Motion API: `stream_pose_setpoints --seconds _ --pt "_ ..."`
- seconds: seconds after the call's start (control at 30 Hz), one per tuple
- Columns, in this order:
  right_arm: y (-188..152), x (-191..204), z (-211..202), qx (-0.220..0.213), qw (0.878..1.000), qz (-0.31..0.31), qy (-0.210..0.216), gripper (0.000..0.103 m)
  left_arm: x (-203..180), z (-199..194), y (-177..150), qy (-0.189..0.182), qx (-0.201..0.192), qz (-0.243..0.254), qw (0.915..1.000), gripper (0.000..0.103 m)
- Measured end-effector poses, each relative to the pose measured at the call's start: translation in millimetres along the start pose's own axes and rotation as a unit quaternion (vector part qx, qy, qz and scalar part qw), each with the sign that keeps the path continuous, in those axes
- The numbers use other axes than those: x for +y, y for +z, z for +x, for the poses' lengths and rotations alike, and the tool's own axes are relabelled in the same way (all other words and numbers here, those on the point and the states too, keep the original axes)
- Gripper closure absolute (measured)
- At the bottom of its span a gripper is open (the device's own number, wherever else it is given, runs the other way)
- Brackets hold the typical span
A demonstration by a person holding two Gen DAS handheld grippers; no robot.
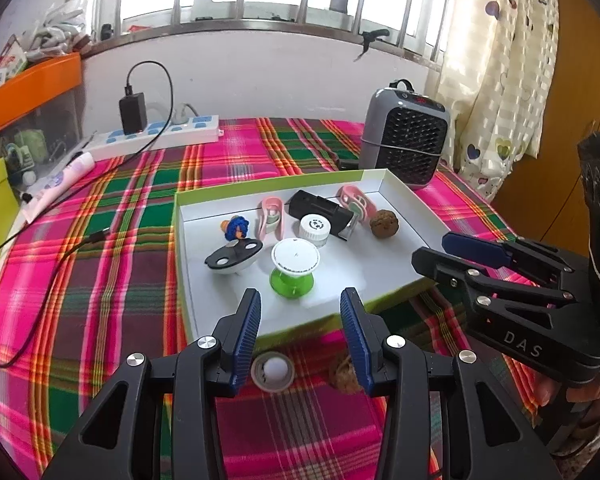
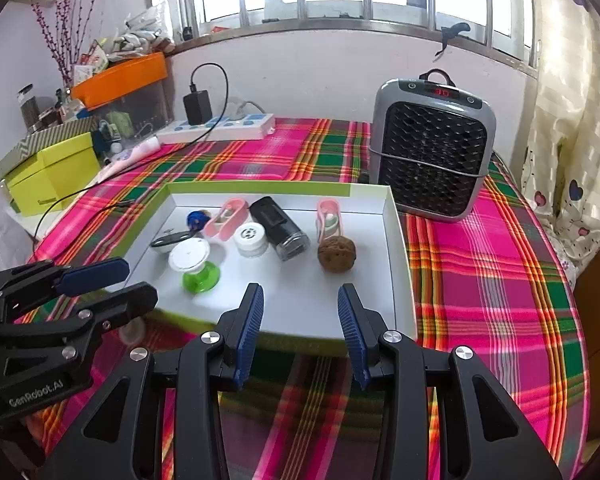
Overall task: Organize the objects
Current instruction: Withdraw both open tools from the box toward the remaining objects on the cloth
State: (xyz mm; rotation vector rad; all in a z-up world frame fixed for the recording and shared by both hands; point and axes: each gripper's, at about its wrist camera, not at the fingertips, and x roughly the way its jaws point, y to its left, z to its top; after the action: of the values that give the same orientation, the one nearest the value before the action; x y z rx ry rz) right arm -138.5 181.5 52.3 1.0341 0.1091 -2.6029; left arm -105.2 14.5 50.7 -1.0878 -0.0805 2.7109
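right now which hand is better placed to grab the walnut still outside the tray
Left. The loose walnut lies on the cloth just below the left gripper, whose open jaws are empty; the right wrist view doesn't show it.

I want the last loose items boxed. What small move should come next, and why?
Probably lower the left gripper onto the white ball in a ring on the plaid cloth. Its jaws stand open and empty just above it, while it and a walnut lie outside the tray.
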Motion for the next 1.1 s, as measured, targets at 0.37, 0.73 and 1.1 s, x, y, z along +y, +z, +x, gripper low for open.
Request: stream_pose_setpoints --seconds 0.37,0.73,1.1 --pt "-16 8 -14 -0.004 1.0 0.001 0.017 0.063 5 -20 -17 -0.003 -0.005 -0.007 1.0 0.063" --pt "-30 26 -13 0.012 0.998 -0.007 0.061 0.063 16 -25 -36 -0.006 0.005 -0.028 0.9996 0.063" --pt "-34 47 -5 0.027 0.994 -0.024 0.101 0.063 31 -23 -46 0.002 0.015 -0.049 0.9987 0.063"
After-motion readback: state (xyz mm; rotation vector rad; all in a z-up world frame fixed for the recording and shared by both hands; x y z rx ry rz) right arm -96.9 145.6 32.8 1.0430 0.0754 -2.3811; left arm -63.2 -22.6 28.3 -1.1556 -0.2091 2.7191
